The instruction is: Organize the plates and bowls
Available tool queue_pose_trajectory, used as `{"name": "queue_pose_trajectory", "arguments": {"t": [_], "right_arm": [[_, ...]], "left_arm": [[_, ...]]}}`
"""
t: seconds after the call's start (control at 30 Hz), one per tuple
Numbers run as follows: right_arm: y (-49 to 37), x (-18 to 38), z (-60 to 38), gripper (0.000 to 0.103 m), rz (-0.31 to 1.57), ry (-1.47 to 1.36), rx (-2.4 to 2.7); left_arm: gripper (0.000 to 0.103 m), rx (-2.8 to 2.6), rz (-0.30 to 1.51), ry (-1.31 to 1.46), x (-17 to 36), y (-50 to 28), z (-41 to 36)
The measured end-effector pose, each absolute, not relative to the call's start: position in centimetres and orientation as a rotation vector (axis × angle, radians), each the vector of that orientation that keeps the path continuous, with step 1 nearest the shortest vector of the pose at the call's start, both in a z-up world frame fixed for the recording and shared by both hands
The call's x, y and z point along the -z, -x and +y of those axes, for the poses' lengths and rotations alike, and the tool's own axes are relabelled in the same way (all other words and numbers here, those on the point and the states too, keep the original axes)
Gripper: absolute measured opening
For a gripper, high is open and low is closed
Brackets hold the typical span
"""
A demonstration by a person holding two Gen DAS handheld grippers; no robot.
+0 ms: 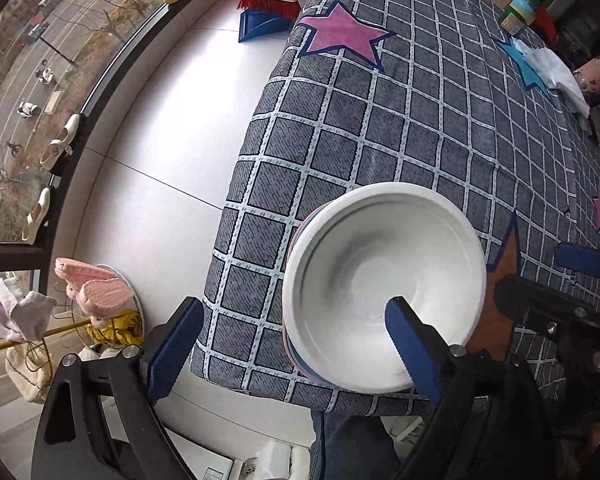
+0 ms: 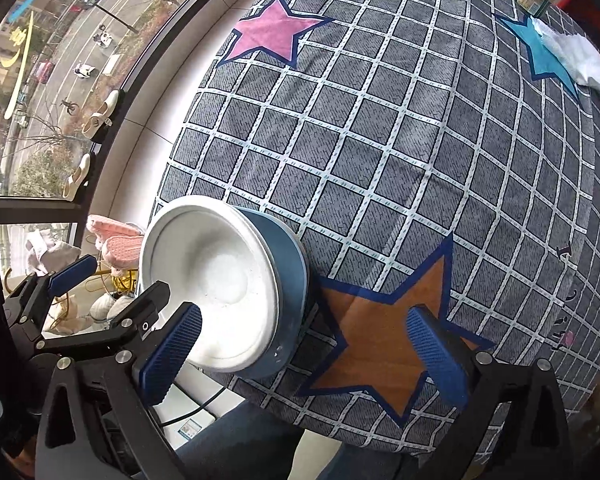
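In the left wrist view, the left gripper (image 1: 296, 344) is seen at the bottom of the frame with its jaws spread wide; one blue pad hangs off the table edge at lower left, the other lies over the inside of the white bowl (image 1: 384, 288), and nothing is held. The white bowl sits in the lower centre of that view, nested on top of a stack whose pink and blue rims show just under its left edge. The stack stands near the front edge of the checked tablecloth (image 1: 400, 128).

In the right wrist view, the stack is found at lower left, the white bowl resting inside a blue bowl (image 2: 290, 280). To its right, the right gripper (image 2: 304, 354) is spread wide over the orange star (image 2: 384, 332), gripping nothing.

The stacking appears done, so a clean withdrawal is judged to be the step in hand. Both grippers are best lifted straight up with the jaws kept wide, so that no rim is clipped and the stack, close to the table edge, is not nudged off.
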State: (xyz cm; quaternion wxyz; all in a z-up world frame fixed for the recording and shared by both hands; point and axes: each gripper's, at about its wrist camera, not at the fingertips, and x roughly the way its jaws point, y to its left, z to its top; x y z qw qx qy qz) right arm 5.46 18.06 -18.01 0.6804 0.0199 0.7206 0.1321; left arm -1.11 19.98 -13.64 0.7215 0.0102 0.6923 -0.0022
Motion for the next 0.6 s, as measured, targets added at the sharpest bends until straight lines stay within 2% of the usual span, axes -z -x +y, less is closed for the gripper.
{"name": "queue_pose_trajectory", "arguments": {"t": [0.27,0.6], "right_arm": [[-4.5,16.7,17.8,0.103,1.645,0.003,-0.302],[-3.7,14.7,17.5,0.103,1.581,0.003,-0.255]], "left_arm": [[0.094,0.04,1.47,-0.142,11.6,1.7,17.6],[0.094,0.066,1.456,-0.187,10.4,2.0,16.3]]}}
